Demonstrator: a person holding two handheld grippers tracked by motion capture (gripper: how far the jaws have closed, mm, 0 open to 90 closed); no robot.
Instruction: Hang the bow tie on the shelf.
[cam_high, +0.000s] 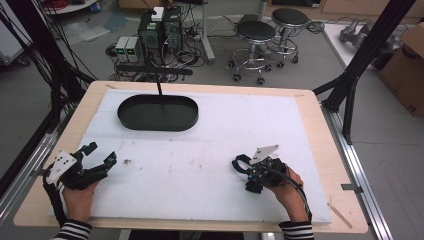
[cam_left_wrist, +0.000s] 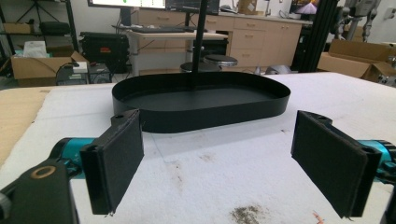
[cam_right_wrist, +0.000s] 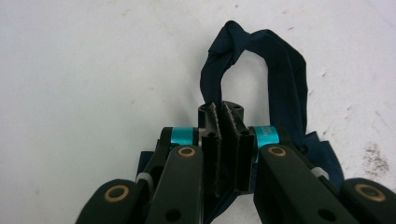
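Observation:
A dark blue cloth band (cam_right_wrist: 286, 79) lies in a loop on the white mat (cam_high: 225, 130), seen small at the front right as the band (cam_high: 239, 162). My right gripper (cam_right_wrist: 225, 114) is shut on one end of it, low over the mat (cam_right_wrist: 93, 70); from above, the right gripper (cam_high: 248, 170) sits at the front right. My left gripper (cam_high: 101, 154) rests at the front left, open, nothing between its pads (cam_left_wrist: 119, 158). In its own view the left gripper (cam_left_wrist: 219, 136) faces a black oval tray (cam_left_wrist: 210, 116).
The oval tray (cam_high: 125, 117) stands at the back left of the mat, with a thin black post (cam_high: 159, 86) rising from it. Brown specks (cam_high: 127, 161) mark the mat near my left gripper. Stools (cam_high: 255, 32), computers and cables lie beyond the table's far edge.

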